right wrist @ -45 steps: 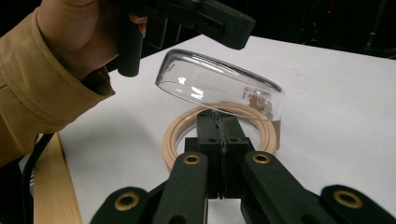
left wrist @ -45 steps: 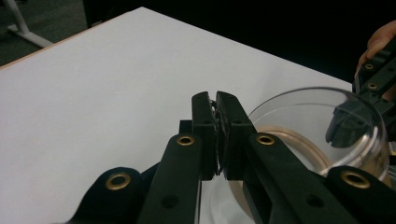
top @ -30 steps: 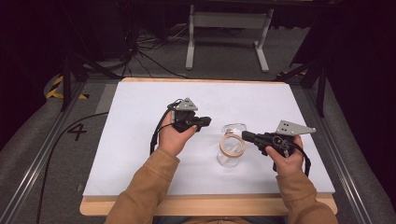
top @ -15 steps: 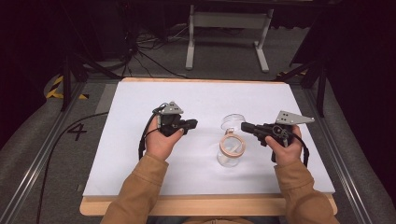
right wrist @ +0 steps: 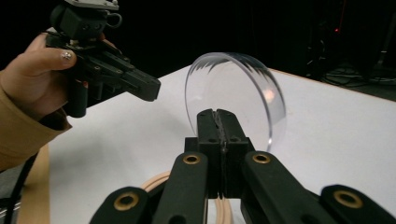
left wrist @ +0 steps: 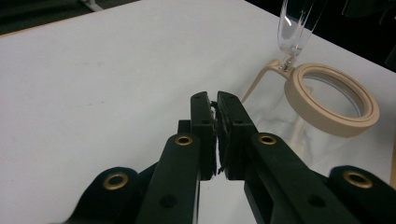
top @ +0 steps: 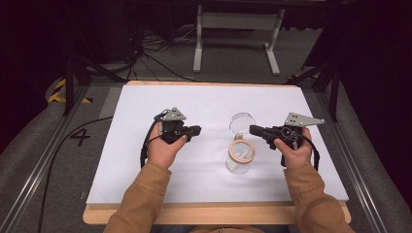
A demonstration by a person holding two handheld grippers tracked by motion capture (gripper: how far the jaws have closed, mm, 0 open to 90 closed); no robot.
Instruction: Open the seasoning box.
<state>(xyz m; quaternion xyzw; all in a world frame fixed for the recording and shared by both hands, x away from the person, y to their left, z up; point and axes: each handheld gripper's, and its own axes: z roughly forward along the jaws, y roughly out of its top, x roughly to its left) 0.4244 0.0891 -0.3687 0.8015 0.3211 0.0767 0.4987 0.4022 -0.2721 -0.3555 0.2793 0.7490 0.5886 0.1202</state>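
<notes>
Holding my right claw (top: pixel 252 129) level above the white table (top: pixel 204 104), I keep its jaws pressed together, with the round clear plastic lid (right wrist: pixel 233 100) standing on edge just past the tips; whether the tips pinch the rim I cannot tell. Below that lid, the clear glass jar with a beige ring collar (top: pixel 241 154) stands on the table, just beside and under this claw. My left claw (top: pixel 196 129) hovers well apart from the jar, pointing toward it, jaws narrow with only a thin slit and nothing between them.
</notes>
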